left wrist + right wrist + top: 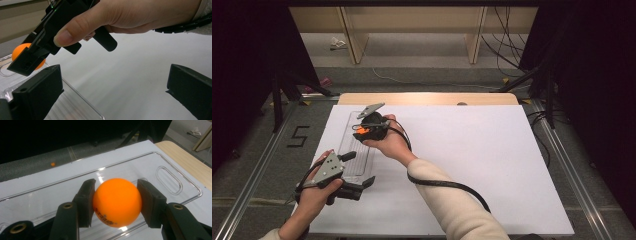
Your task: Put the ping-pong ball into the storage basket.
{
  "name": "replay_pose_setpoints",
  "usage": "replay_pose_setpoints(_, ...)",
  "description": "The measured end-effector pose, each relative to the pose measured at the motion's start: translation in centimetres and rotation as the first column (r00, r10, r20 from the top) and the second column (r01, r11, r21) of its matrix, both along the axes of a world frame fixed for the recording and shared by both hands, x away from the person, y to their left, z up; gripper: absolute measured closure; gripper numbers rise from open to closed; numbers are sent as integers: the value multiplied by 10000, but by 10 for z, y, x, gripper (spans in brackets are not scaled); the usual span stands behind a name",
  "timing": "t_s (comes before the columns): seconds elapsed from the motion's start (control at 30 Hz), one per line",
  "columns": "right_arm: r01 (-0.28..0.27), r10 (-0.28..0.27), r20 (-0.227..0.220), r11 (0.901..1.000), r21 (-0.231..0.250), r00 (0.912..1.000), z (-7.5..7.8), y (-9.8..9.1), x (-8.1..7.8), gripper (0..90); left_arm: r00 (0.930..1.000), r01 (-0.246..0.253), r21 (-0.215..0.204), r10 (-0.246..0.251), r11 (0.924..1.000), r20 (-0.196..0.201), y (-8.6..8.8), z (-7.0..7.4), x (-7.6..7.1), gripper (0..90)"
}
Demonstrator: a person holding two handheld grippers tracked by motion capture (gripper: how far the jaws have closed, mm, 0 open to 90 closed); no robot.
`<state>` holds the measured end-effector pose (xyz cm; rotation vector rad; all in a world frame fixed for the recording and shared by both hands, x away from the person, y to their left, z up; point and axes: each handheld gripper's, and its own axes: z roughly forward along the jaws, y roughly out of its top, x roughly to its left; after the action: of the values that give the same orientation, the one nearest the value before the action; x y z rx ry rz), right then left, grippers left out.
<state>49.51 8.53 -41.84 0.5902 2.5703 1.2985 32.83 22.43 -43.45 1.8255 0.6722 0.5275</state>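
An orange ball (117, 201) sits squeezed between the two black pads of my right gripper (116, 185), which is shut on it. The ball (361, 131) hangs just above a clear plastic tray (357, 150) lying flat at the left of the white table. In the left gripper view, the right gripper (23, 62) and its ball (17, 51) show at upper left, held by a hand. My left gripper (358, 169) rests near the tray's near end with its jaws wide apart and nothing between them (113, 95).
The tray has a slot handle (168, 180) at one end. White sheet (472, 165) covers most of the table, with a wooden strip (427, 98) at the far edge. A small orange object (52, 164) lies on the dark floor beyond the table. The right gripper's cable (447, 186) trails across the sheet.
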Motion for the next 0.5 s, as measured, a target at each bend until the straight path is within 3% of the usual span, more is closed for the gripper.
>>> replay_pose_setpoints(0.5,-108,106,-118,9999,-120,9999,-6,6,1,510,10000,7,-5,-7,10000,-4,0,0,0,0)
